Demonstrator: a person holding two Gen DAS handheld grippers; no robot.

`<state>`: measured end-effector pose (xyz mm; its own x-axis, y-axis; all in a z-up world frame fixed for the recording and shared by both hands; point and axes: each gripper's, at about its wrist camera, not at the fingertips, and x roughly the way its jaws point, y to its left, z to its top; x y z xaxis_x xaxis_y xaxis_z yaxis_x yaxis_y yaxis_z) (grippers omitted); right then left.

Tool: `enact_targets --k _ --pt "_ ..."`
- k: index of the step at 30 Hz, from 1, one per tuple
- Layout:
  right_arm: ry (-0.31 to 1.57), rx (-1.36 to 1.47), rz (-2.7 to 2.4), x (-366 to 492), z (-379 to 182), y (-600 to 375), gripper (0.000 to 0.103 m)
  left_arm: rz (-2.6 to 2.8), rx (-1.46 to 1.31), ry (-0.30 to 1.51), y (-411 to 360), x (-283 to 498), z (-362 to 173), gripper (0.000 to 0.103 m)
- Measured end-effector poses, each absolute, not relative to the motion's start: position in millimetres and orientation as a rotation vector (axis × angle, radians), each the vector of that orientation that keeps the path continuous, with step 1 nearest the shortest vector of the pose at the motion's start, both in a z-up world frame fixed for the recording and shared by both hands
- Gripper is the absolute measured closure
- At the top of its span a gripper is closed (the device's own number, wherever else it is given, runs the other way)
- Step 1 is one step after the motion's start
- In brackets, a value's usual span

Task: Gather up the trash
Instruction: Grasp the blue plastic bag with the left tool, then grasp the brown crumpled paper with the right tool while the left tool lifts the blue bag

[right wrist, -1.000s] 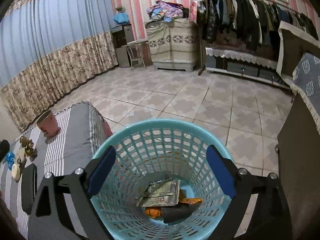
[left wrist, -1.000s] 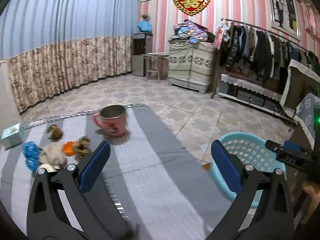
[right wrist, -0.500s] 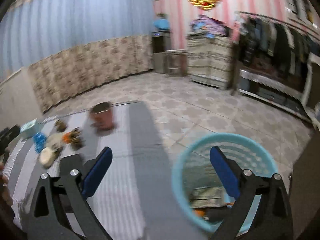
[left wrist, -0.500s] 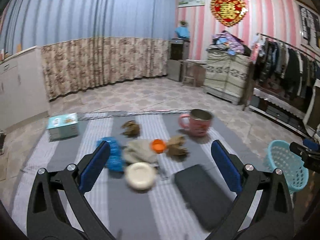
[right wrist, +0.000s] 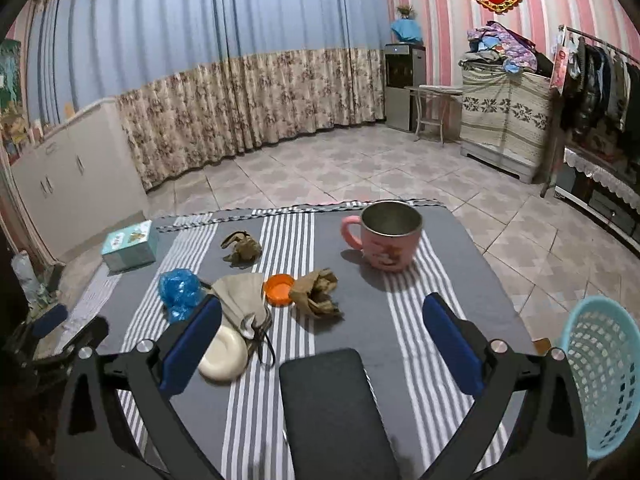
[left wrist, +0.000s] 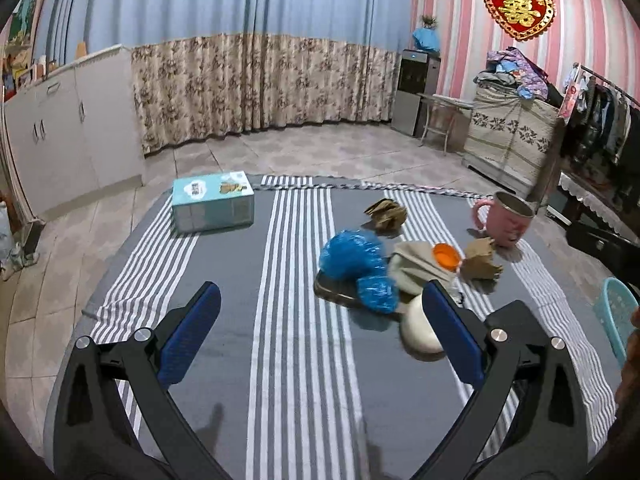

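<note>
Trash lies on a striped table: a blue plastic wad [left wrist: 354, 266] [right wrist: 179, 290], two crumpled brown papers [left wrist: 386, 214] [left wrist: 480, 264] [right wrist: 318, 294] [right wrist: 241, 247], an orange lid [left wrist: 446, 256] [right wrist: 279, 289], a beige cloth [left wrist: 416, 270] [right wrist: 240, 300] and a white round lid [left wrist: 418, 326] [right wrist: 223, 354]. A teal basket [right wrist: 602, 376] [left wrist: 618, 320] stands off the table's right edge. My left gripper [left wrist: 320, 344] is open and empty above the near left table. My right gripper [right wrist: 320, 344] is open and empty, over a black pad [right wrist: 332, 408].
A pink mug [left wrist: 506, 220] [right wrist: 390, 238] stands at the far right of the table. A teal tissue box [left wrist: 214, 202] [right wrist: 130, 245] sits at the far left. White cabinets [left wrist: 60, 136], curtains and a clothes rack [right wrist: 600, 80] surround the tiled floor.
Both grippers have swung left, away from the basket and toward the trash on the table. The right gripper was over the basket and now faces the tabletop. Both stay open.
</note>
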<state>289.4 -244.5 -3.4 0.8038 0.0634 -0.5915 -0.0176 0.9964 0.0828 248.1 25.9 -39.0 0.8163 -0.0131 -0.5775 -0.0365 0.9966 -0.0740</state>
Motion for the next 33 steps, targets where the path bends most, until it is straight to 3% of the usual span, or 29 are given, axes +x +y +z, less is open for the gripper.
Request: enact_targets --k 13,18,22,27,33 --pt "0.715 -0.04 -0.034 332 -46 -259 0.005 -0.017 -0.08 0.679 0 323 -68 0.008" --pt "0.722 -0.041 -0.069 342 -53 -274 0.005 -0.051 -0.041 0.743 -17 347 -86 0.027" --pt "0.727 -0.043 -0.078 348 -61 -279 0.005 -0.047 -0.029 0.775 -19 355 -95 0.029" --pt "0.727 -0.053 -0.062 350 -64 -270 0.005 -0.061 -0.016 0.789 -20 358 -100 0.055" --pt "0.739 -0.045 -0.075 353 -65 -259 0.005 -0.072 -0.006 0.775 -16 353 -99 0.063"
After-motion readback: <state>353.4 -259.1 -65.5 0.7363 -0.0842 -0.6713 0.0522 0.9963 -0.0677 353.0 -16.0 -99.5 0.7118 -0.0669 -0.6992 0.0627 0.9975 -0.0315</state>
